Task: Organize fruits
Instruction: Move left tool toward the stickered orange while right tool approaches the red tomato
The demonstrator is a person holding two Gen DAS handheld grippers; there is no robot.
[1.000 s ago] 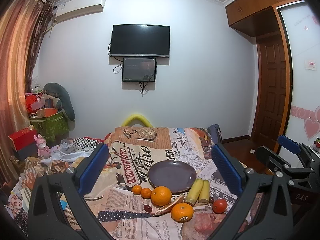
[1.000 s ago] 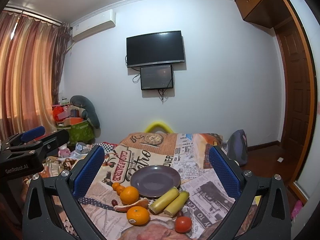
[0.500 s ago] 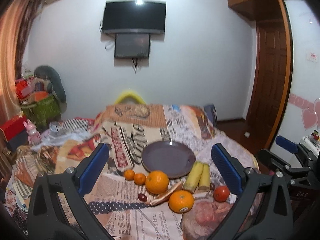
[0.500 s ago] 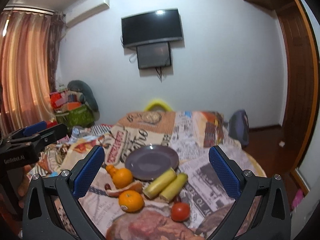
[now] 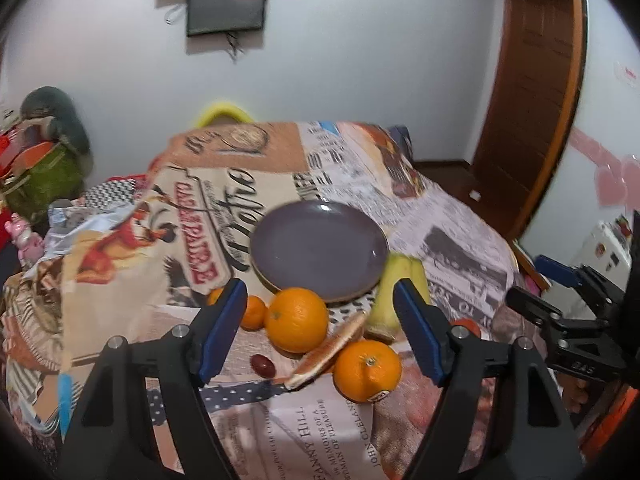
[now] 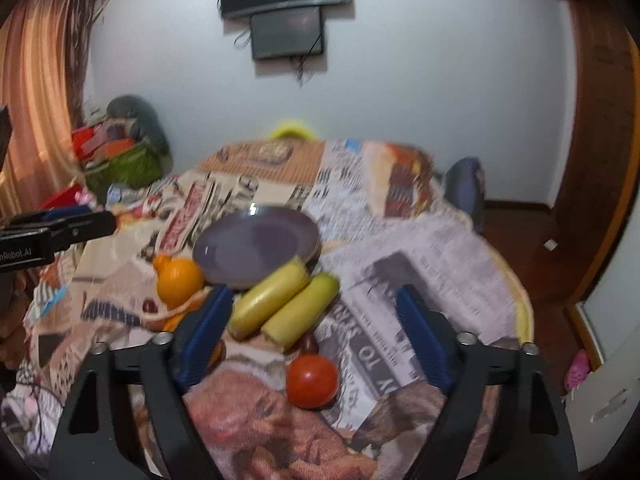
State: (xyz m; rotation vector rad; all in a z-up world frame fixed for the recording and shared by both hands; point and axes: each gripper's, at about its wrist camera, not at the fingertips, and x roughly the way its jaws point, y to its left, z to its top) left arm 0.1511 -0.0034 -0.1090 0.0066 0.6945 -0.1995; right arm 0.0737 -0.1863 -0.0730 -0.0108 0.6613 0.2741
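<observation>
An empty purple plate (image 5: 320, 254) (image 6: 256, 244) sits mid-table on a newspaper-print cloth. In front of it lie a large orange (image 5: 297, 319) (image 6: 179, 282), a second orange (image 5: 367, 365), small mandarins (image 5: 253, 312), a fruit slice (image 5: 328, 354), a dark grape (image 5: 263, 364), two yellow-green fruits (image 6: 286, 306) (image 5: 400, 300) and a red tomato (image 6: 312, 380). My left gripper (image 5: 320, 326) is open, low over the large orange. My right gripper (image 6: 314, 324) is open, over the yellow-green fruits and tomato.
The round table's cloth (image 5: 224, 184) hangs over the edges. Clutter and a green basket (image 6: 120, 164) stand at the left by the curtain. A wooden door (image 5: 532, 92) is at the right. A yellow chair back (image 5: 222, 114) shows behind the table.
Both grippers have moved forward and down toward the fruit; the fruit and plate now look much larger. Both stay open.
</observation>
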